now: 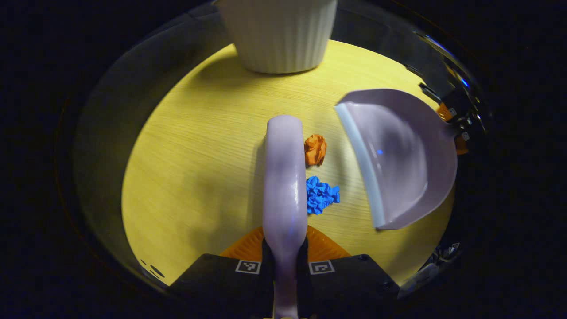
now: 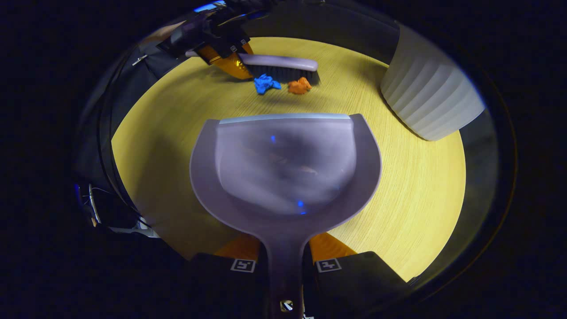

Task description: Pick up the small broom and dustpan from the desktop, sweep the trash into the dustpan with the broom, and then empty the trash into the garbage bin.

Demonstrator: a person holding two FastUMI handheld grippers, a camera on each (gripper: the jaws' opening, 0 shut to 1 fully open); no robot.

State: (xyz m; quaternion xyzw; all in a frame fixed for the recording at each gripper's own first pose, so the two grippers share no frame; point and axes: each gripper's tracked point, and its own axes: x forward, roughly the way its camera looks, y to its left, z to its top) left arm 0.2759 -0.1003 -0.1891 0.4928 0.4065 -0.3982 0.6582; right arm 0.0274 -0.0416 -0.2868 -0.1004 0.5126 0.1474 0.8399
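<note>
I see the small lilac plastic broom (image 1: 285, 177) clamped by its handle between my left gripper (image 1: 284, 259) jaws, which press on it from both sides. In the left gripper view its glossy back runs straight away from me over the yellow wood-grain desk (image 1: 199, 168). In the right gripper view the same broom (image 2: 283, 62) lies across the far part of the desk (image 2: 421, 186), dark bristles pointing down toward the desk, with the left gripper (image 2: 221, 46) holding its handle end.

Just beside the bristles lie two bits of trash: a crumpled orange paper wad (image 1: 315, 149) and a crumpled blue paper wad (image 1: 321, 195). Both sit on the desk between the broom and the dustpan; in the right gripper view the blue wad (image 2: 266, 83) and orange wad (image 2: 299, 86) rest right at the bristle edge.

The lilac plastic dustpan (image 2: 285, 168) is held by its handle in my right gripper (image 2: 285, 266), jaws closed on the handle from either side. Its pale front lip faces the trash, a little apart from it. I cannot tell whether the lip touches the desk. In the left gripper view the dustpan (image 1: 398, 159) sits to the right of the trash, with the right gripper (image 1: 454, 122) at its handle.

A white ribbed garbage bin (image 1: 279, 35) stands at the far edge of the desk, seen also in the right gripper view (image 2: 429, 106), well apart from the trash.
</note>
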